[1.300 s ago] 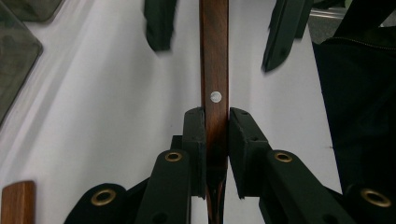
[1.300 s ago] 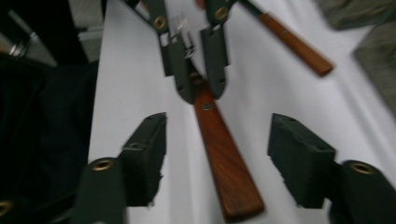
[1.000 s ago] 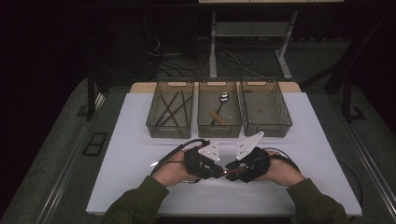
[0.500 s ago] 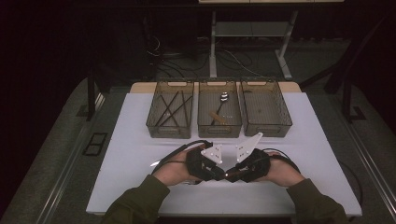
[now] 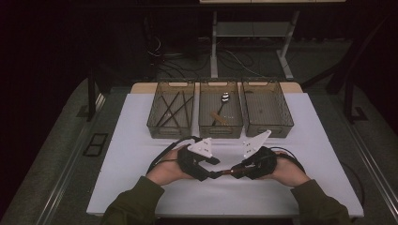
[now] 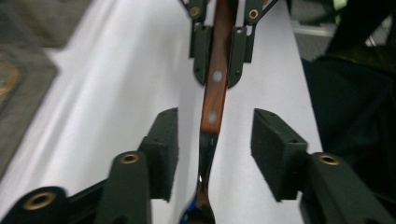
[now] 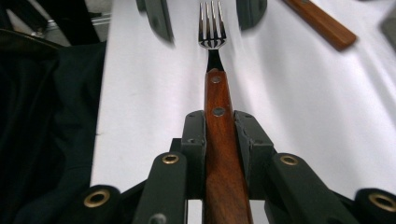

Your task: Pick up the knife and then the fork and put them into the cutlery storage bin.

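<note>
A fork (image 7: 212, 28) with a brown wooden handle lies level above the white table, its tines pointing at my left gripper. My right gripper (image 7: 219, 121) is shut on the handle, its jaws having just closed in on it. In the high view the two grippers meet tip to tip near the table's front, left gripper (image 5: 213, 174) facing right gripper (image 5: 234, 169). My left gripper (image 6: 215, 114) is open, its jaws having just been opening. The fork (image 6: 212, 116) runs between its pads without touching them. Beyond it, the right gripper (image 6: 219, 60) clamps the handle.
Three clear bins stand in a row at the back: the left bin (image 5: 171, 110) holds dark sticks, the middle bin (image 5: 220, 110) a spoon and a wooden-handled piece, the right bin (image 5: 266, 110) looks bare. Another wooden handle (image 7: 322, 21) lies on the table beyond the fork.
The left hand has drawn back slightly to the left. The right hand has stayed in place with the fork.
</note>
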`<state>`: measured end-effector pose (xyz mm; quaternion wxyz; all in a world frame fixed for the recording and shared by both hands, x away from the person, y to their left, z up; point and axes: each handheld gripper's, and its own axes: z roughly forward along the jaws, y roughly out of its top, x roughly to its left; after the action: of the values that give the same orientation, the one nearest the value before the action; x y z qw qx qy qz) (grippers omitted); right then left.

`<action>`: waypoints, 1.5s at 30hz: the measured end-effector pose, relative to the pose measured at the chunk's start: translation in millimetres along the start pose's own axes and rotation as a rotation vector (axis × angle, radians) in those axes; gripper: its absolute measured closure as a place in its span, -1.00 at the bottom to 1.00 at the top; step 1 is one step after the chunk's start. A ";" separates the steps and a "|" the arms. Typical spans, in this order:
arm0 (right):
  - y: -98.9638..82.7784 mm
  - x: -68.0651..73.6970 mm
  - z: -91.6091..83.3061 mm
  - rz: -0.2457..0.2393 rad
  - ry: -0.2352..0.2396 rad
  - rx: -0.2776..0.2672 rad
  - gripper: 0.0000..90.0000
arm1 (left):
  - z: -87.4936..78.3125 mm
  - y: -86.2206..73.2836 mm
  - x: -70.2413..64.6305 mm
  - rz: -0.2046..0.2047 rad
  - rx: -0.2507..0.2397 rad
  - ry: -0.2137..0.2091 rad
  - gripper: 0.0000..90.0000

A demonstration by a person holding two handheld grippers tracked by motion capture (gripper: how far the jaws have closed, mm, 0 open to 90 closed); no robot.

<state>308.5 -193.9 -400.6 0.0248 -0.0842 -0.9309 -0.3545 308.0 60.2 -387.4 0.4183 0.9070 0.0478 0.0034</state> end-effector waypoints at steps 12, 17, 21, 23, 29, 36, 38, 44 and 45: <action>-19.4 -16.4 -35.9 0.142 -0.141 -0.097 0.67 | -39.2 -51.9 -2.1 -0.182 -0.105 0.148 -0.28; -22.9 -21.4 -49.7 0.200 -0.191 -0.147 0.67 | -43.6 -70.2 -4.6 -0.233 -0.098 0.185 -0.46; -26.6 -28.5 -62.8 0.220 -0.229 -0.178 0.67 | -45.8 -82.3 -6.9 -0.255 -0.091 0.227 -0.64; -29.1 -32.1 -69.5 0.239 -0.248 -0.206 0.67 | -46.2 -86.7 -8.5 -0.277 -0.106 0.240 -0.68; -35.8 -40.4 -86.7 0.283 -0.320 -0.260 0.67 | -48.3 -95.4 -10.6 -0.304 -0.126 0.281 -0.87; -41.2 -47.7 -107.5 0.336 -0.406 -0.301 0.67 | -48.4 -98.7 -11.5 -0.323 -0.140 0.309 -1.00; -42.9 -49.9 -113.8 0.357 -0.445 -0.309 0.67 | -47.4 -99.0 -11.4 -0.334 -0.139 0.302 -1.00; -49.3 -59.5 -127.8 0.427 -0.523 -0.337 0.67 | -45.7 -99.3 -11.5 -0.342 -0.129 0.289 -1.00; -49.7 -61.3 -128.9 0.436 -0.539 -0.330 0.67 | -45.6 -99.2 -11.5 -0.340 -0.130 0.288 -1.00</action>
<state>358.4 -324.6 -343.3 -0.1598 -0.3731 -0.7949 -0.4510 286.2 157.9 -432.7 0.4590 0.8473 0.2591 0.0654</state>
